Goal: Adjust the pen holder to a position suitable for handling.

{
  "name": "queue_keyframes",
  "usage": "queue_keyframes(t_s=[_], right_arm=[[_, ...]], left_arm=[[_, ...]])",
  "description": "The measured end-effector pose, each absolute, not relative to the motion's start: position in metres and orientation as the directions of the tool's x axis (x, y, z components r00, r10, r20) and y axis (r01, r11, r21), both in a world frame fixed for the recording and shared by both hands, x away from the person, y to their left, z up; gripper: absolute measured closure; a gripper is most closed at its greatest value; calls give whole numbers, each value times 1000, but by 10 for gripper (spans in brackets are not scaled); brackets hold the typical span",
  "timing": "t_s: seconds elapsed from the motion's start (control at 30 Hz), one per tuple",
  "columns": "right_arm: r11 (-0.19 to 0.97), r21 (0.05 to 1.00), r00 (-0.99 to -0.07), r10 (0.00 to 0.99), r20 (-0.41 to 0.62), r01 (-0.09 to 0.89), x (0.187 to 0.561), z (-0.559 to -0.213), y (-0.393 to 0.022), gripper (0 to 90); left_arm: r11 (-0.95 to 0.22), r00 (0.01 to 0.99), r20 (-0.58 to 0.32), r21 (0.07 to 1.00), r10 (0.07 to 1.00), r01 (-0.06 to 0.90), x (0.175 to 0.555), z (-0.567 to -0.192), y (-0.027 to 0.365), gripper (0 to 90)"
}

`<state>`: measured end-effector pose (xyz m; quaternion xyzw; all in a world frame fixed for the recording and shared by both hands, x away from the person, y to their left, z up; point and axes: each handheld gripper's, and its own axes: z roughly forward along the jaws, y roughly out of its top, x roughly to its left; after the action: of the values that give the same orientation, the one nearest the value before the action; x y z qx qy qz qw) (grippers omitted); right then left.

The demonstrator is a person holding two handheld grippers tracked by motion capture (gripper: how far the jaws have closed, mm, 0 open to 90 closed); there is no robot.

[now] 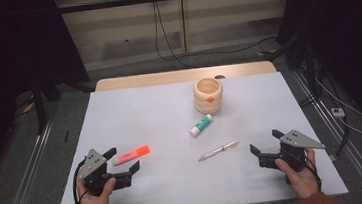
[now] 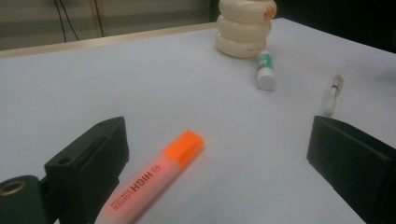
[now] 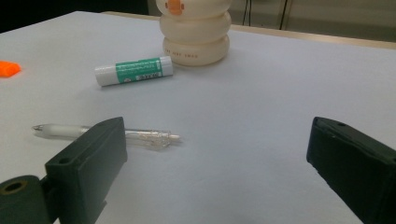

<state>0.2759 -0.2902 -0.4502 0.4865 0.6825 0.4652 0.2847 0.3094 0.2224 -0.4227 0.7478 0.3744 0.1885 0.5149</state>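
Both claws gape with nothing in them, the left claw (image 1: 123, 163) just beside the highlighter (image 1: 132, 155) near the bench's (image 1: 135, 116) front left, the right claw (image 1: 263, 147) near the pen (image 1: 218, 150).

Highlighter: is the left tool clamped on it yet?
No. In the left gripper view the highlighter lies on the table between the left tool's wide-open jaws, neither pad pressing on it.

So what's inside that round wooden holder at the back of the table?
From the high view the holder looks empty near its rim; its wall hides the bottom. Highlighter, glue stick and pen lie outside.
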Motion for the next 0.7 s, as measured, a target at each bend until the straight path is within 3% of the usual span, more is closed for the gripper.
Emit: queue_keyframes(t_s=[0.7], right_arm=[[121,898,-420,904,76,423,285,-451,-285,47]], left_arm=[[-171,616,-120,903,779,393,318,-423,225,59]])
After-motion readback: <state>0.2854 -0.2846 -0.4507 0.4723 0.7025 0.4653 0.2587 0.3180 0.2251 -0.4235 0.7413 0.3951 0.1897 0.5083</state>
